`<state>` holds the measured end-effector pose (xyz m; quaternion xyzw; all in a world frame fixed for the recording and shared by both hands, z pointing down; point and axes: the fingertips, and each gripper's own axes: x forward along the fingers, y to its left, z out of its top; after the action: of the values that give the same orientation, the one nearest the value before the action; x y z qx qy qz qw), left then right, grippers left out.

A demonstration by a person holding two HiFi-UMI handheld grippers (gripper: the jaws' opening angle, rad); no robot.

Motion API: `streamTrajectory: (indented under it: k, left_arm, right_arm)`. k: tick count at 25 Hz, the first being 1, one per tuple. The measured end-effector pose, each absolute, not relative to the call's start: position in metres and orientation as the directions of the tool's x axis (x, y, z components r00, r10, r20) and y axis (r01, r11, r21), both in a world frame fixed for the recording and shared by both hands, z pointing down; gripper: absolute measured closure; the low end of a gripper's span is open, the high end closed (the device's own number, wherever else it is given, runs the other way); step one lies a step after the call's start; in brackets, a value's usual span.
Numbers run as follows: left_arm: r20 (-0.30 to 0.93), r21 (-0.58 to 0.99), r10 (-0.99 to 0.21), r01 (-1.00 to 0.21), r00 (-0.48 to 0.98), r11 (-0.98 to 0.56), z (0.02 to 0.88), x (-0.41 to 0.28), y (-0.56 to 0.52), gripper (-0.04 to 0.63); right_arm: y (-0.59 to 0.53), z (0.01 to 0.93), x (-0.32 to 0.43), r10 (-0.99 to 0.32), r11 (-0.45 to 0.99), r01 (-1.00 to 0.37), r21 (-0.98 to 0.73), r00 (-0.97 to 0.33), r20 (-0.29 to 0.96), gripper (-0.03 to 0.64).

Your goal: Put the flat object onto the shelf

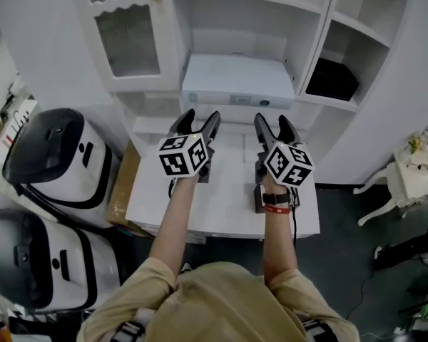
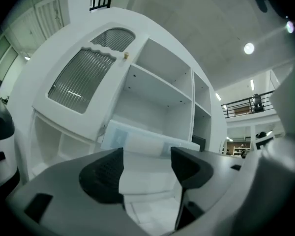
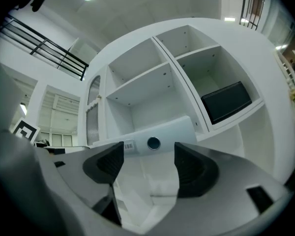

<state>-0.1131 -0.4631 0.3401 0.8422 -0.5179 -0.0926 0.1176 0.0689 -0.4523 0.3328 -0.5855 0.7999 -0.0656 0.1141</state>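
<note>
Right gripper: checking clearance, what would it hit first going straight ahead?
Likely the front of the white flat box on the shelf, straight beyond the right gripper's open jaws; depth unclear.

— What's on your shelf unit (image 1: 315,41)?
— A flat white box (image 1: 237,80) lies in your middle compartment, and a black box (image 1: 332,79) in the right one.
— And below?
— Your white table (image 1: 225,205) stands just before it.
</note>
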Motion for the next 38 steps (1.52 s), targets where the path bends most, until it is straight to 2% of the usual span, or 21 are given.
streamTrajectory:
  k: [7, 13, 38]
  left_arm:
    - [-0.029, 0.184, -0.91, -0.892, 0.414, -0.412, 0.341, -0.114, -0.474, 0.31]
    - [-0.024, 0.155, -0.913, -0.901, 0.407, -0.406, 0.34, -0.113, -0.489, 0.328]
    - [-0.026, 0.113, -0.919, -0.913, 0.392, -0.393, 0.339, -0.109, -0.544, 0.334]
  right_arm:
    - [-0.464, 0.33, 0.063, -0.949, 0.31, -0.929, -0.201, -0.291, -0.119, 0.321]
    - [-0.477, 0.328, 0.061, -0.952, 0.299, -0.936, -0.185, -0.28, -0.123, 0.337]
    - [-0.529, 0.33, 0.067, -0.963, 0.262, -0.947, -0.186, -0.245, -0.112, 0.347]
